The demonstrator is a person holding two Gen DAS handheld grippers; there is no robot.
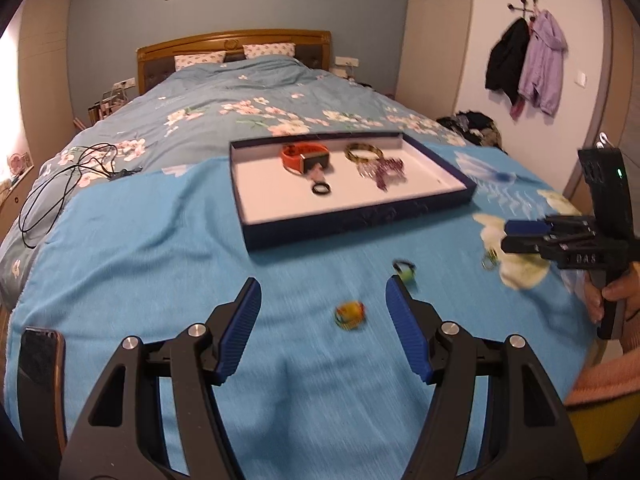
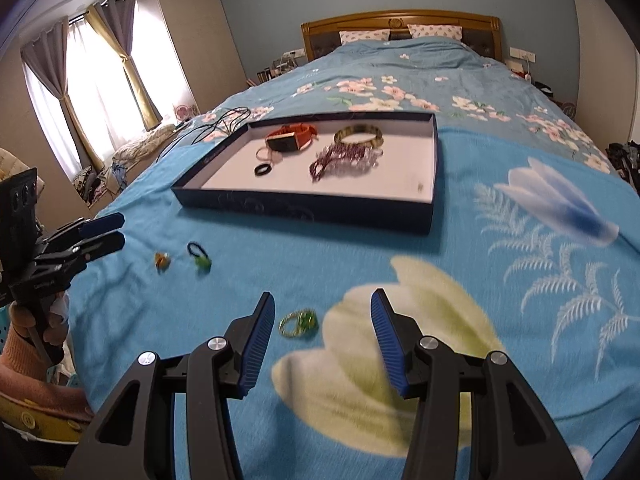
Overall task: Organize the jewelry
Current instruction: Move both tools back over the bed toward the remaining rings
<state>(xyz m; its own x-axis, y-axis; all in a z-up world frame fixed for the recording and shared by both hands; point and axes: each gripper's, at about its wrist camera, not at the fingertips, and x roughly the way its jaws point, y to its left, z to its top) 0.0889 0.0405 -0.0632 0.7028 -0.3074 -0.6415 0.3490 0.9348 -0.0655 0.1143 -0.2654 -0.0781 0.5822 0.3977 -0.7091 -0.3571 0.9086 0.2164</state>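
A dark blue tray [image 1: 360,220] [image 2: 304,210] with a white floor lies on the blue blanket. It holds an orange watch [image 1: 298,156] [image 2: 290,138], a beaded bangle [image 1: 362,153] [image 2: 358,136], purple beads [image 1: 386,170] [image 2: 340,158] and a black ring [image 1: 321,189] [image 2: 263,169]. My left gripper [image 1: 322,292] [image 2: 116,230] is open, with an orange-yellow ring [image 1: 350,314] [image 2: 162,261] between its fingers. A green ring on a black band [image 1: 405,271] [image 2: 200,258] lies by its right finger. My right gripper [image 2: 322,308] [image 1: 506,236] is open around a gold and green ring [image 2: 298,322] [image 1: 490,260].
A black phone [image 1: 40,368] lies at the left near edge of the blanket. Black cables [image 1: 60,184] [image 2: 212,124] trail on the flowered duvet left of the tray. Coats [image 1: 524,68] hang on the right wall. Curtains [image 2: 96,76] cover the window at left.
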